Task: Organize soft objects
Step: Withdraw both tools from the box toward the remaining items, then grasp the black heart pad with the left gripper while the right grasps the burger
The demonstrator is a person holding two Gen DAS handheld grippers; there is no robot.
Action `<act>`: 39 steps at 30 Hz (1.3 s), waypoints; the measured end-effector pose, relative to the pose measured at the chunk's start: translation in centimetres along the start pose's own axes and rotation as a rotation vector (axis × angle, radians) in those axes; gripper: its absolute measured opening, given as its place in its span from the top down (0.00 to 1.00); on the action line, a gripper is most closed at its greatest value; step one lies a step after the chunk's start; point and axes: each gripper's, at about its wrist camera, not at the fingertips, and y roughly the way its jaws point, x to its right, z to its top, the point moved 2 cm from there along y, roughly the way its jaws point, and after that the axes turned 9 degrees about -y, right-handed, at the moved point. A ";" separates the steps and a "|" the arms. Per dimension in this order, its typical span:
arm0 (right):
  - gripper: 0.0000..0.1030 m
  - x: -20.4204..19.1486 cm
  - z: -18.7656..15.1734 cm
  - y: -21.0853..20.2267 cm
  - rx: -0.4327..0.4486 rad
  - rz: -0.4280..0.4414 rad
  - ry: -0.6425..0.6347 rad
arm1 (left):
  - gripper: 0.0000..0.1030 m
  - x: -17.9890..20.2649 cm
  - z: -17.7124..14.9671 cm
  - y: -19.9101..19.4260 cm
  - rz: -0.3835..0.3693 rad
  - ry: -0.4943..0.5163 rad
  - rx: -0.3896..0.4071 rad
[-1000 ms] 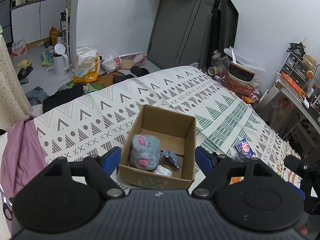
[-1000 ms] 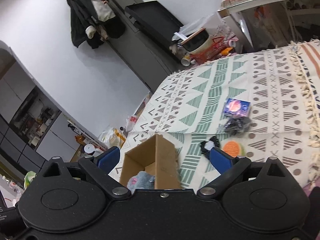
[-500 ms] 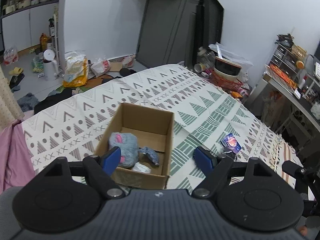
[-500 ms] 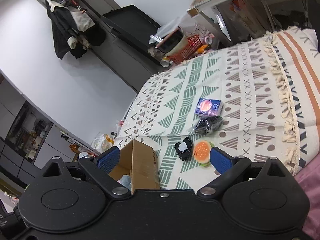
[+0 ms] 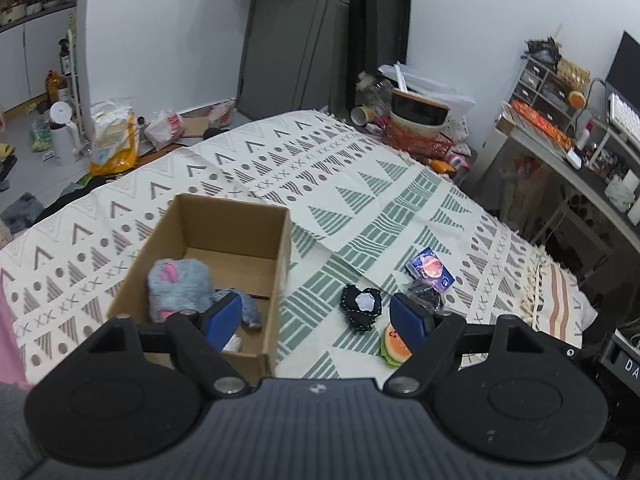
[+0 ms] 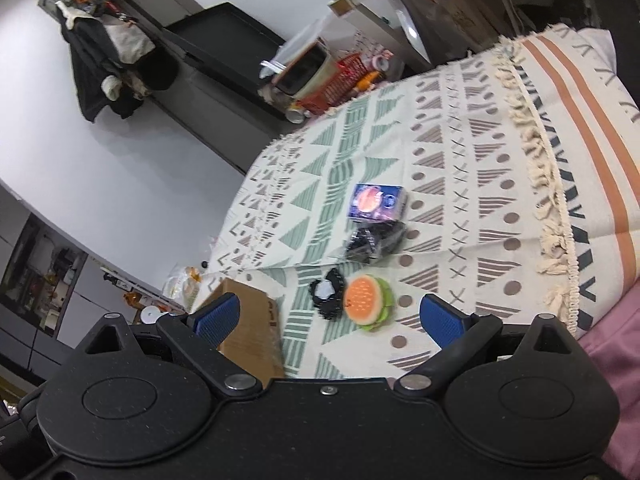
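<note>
An open cardboard box [image 5: 256,224] [image 6: 248,332] stands on the patterned blanket [image 5: 360,184] and holds a grey and pink plush [image 5: 178,286] plus a small blue-grey soft item [image 5: 250,312]. To its right lie a black soft piece with a white centre [image 5: 360,306] [image 6: 326,292], a plush burger [image 5: 394,346] [image 6: 366,300], a dark crinkly bundle [image 5: 426,294] [image 6: 374,242] and a small blue packet [image 5: 430,270] [image 6: 376,200]. My left gripper [image 5: 316,316] is open above the box's right wall. My right gripper [image 6: 330,314] is open, just short of the burger.
The blanket's fringed edge [image 6: 536,152] runs along the right, with pink bedding [image 6: 612,344] beyond it. A red basket with a pot [image 5: 420,128] and a cluttered desk [image 5: 560,148] stand past the bed. Bags and bottles [image 5: 108,136] litter the floor at the left.
Both grippers have swung right: the box slid left in each view, and the burger, black piece and bundle now show in front of them. The right gripper has come closer to the burger.
</note>
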 end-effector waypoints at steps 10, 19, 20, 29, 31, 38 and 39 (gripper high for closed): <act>0.06 3.3 0.8 2.2 -0.016 0.009 0.105 | 0.26 2.9 -0.7 5.2 -0.018 0.024 -0.069; 0.06 5.5 0.5 4.9 -0.053 0.001 0.193 | 0.26 4.4 -1.5 9.4 -0.012 0.048 -0.126; 0.06 5.7 0.4 5.2 -0.058 0.003 0.205 | 0.26 4.6 -1.5 9.8 -0.013 0.053 -0.131; 0.15 7.4 -0.6 8.3 -0.109 0.042 0.319 | 0.33 5.0 -1.5 14.0 0.014 0.036 -0.173; 0.19 7.6 -0.9 9.1 -0.119 0.049 0.337 | 0.35 5.1 -1.6 14.9 0.013 0.033 -0.188; 0.23 7.6 -1.8 11.5 -0.154 0.082 0.397 | 0.35 5.3 -1.8 18.0 0.035 0.038 -0.225; 0.23 7.6 -2.0 11.9 -0.160 0.085 0.404 | 0.35 5.3 -1.9 18.4 0.038 0.037 -0.230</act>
